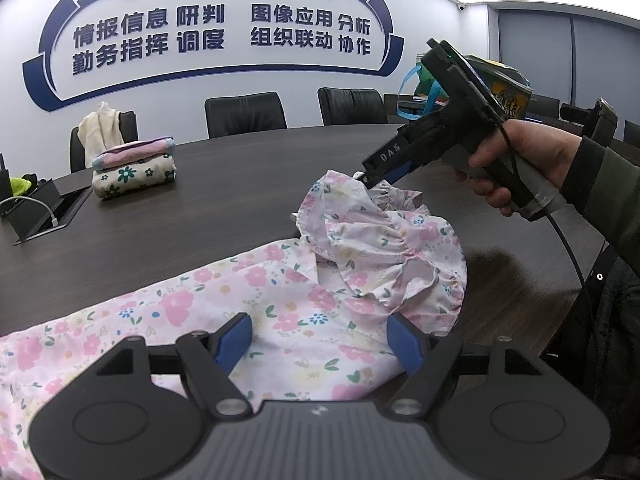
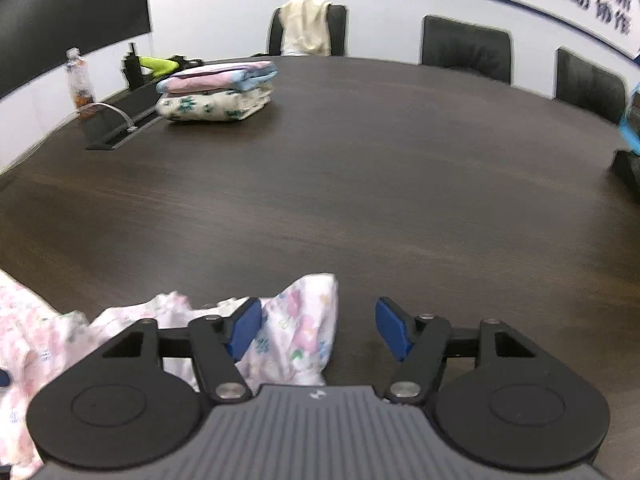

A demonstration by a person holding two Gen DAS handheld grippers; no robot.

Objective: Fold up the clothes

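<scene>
A pink floral garment point(image 1: 280, 312) lies spread on the dark table point(image 1: 240, 184), its ruffled sleeve point(image 1: 380, 240) bunched up at the right end. My left gripper point(image 1: 322, 340) hovers open over the garment, both blue pads wide apart with cloth under them. A person's hand point(image 1: 516, 160) holds my right gripper point(image 1: 370, 178), whose tip meets the raised sleeve edge. In the right wrist view my right gripper point(image 2: 318, 328) has its jaws apart. A fold of the floral cloth point(image 2: 300, 328) stands between them against the left pad, and the right pad is bare.
A stack of folded clothes point(image 1: 134, 172) point(image 2: 216, 92) sits at the far left of the table. A cable box point(image 1: 36, 216) and a bottle point(image 2: 80, 80) stand at the left edge. Black chairs point(image 1: 244, 114) line the far side, one draped with a cream cloth point(image 2: 306, 24).
</scene>
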